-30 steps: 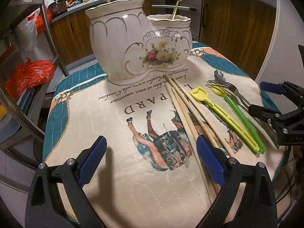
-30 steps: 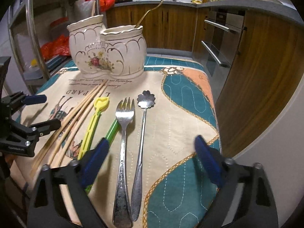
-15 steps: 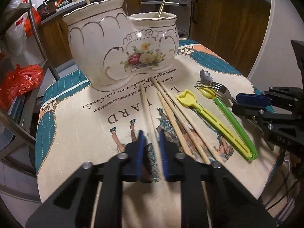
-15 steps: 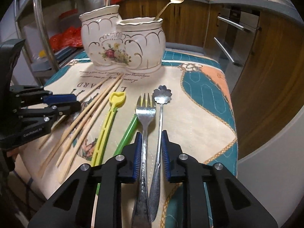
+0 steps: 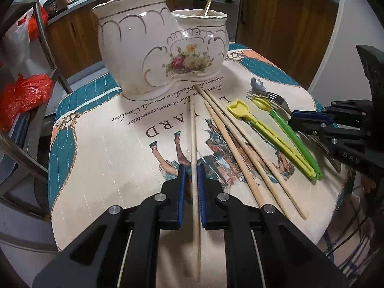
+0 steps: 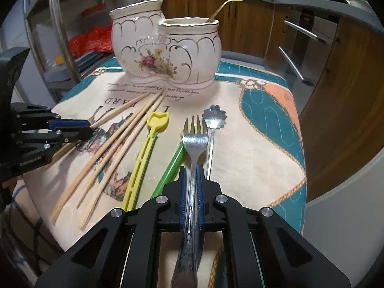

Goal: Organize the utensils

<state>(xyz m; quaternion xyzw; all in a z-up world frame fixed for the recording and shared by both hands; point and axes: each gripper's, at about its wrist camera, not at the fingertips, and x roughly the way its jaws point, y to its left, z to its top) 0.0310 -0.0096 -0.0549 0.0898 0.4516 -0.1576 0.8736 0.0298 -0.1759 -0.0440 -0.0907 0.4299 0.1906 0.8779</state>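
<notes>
left fingers clamp chopstick | right fingers clamp steel fork

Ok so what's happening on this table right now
A person is sorting utensils into a floral ceramic double holder, using two grippers. The left hand-held gripper is shut on one wooden chopstick, and the right hand-held gripper is shut on a steel fork. Three more chopsticks, a yellow scoop, a green spoon and a flower-shaped spoon lie on the printed cloth. A gold fork stands in the holder.
</notes>
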